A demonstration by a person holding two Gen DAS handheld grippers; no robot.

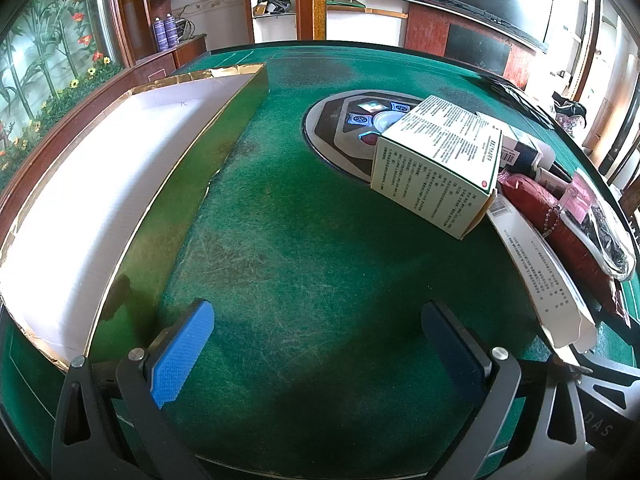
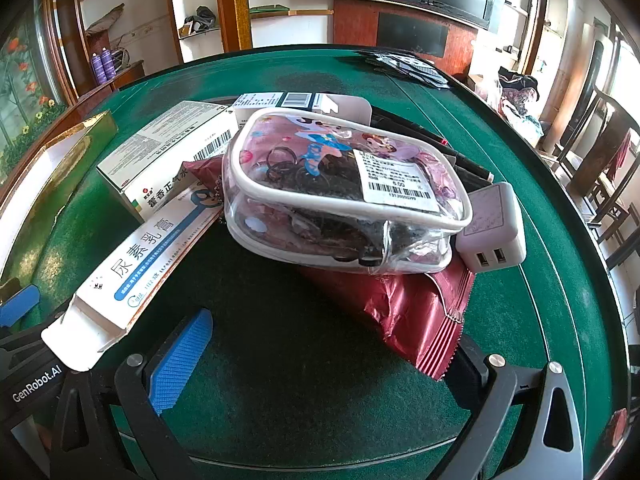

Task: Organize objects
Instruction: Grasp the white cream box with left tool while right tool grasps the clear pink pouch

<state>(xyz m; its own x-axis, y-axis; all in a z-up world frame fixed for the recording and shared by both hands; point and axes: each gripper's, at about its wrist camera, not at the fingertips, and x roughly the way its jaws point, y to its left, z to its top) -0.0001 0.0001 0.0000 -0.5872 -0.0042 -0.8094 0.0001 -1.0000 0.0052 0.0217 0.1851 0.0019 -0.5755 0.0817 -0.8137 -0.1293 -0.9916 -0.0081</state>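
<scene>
The left gripper [image 1: 318,344] is spread wide with nothing between its blue pads, hanging over bare green felt of the bench [image 1: 304,248]. To its left, a shallow gold-edged tray [image 1: 92,200] with a white inside lies on the felt, running away toward the far edge. Ahead and to the right, a green-and-white carton [image 1: 436,168] sits partly over the round control panel [image 1: 344,136] in the middle of the bench.

The right gripper [image 2: 320,356] is likewise spread wide and grips nothing. Its right finger is partly hidden behind the crimped end of a red wrapper [image 2: 412,312]; whether they touch cannot be told. The wrapper lies under a clear pouch [image 2: 344,196] with cartoon print, a white rim and a barcode label, filled with dark hair ties. Just beside the pouch on the right, a white charger [image 2: 494,232] shows 2 USB ports. To the left of the pouch, a long cream box [image 2: 148,256] with an open end flap points toward the gripper, and the carton sits behind it. Dark pens [image 2: 460,152] lie behind the pouch.
</scene>
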